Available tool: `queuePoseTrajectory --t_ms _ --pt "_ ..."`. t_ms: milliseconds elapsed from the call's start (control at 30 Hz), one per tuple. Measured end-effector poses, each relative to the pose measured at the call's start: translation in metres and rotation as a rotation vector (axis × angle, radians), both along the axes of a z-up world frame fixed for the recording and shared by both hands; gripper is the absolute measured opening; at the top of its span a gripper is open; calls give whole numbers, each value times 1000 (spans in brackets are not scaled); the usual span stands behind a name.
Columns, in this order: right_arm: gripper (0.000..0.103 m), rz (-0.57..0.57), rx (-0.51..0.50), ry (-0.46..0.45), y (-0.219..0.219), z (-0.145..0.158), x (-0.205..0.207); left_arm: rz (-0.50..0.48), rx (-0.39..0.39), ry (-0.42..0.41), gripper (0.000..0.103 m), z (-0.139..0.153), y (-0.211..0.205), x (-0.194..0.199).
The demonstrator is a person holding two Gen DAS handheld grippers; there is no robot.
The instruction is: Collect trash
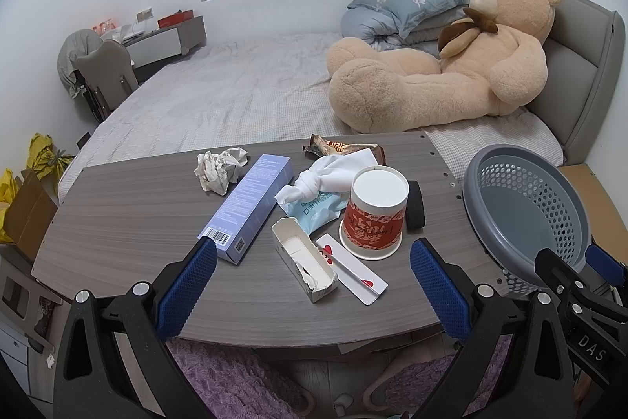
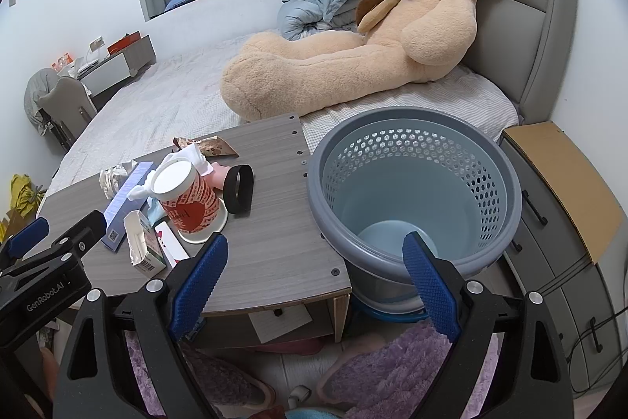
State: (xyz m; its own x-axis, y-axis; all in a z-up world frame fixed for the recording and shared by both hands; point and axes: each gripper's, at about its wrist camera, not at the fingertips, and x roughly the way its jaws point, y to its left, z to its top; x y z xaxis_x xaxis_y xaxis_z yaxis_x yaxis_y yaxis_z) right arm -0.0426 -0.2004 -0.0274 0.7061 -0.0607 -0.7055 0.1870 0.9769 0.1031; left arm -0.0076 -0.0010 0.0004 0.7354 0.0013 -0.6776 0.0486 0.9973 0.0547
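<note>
Trash (image 1: 310, 222) heaped mid-table, basket (image 2: 412, 183) off right edge for catching; left gripper (image 1: 314, 281), right gripper (image 2: 314, 277) wide apart, empty.

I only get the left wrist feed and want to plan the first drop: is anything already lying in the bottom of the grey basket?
Observer: No. The right wrist view looks down into the basket, and nothing lies on its floor.
Operator: What's the black thing behind the paper cup?
Observer: A black band standing on edge as an open loop, just right of the paper cup.
Operator: Is the cup hiding anything else?
Observer: Yes, a small pink item sits between the cup and the band. I cannot tell what it is.
</note>
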Motion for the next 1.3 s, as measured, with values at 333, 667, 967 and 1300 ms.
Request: queuePoseTrajectory --t_ms 333,667,967,1300 --pt "87 14 10 1 3 0 3 6 3 3 97 0 2 0" --pt "87 118 23 -25 26 -6 19 88 21 0 97 -8 36 -2" --pt "87 234 29 -20 55 -22 41 189 37 36 97 -33 79 0" --pt "87 290 -10 -26 81 -40 69 222 1 64 97 -49 105 12"
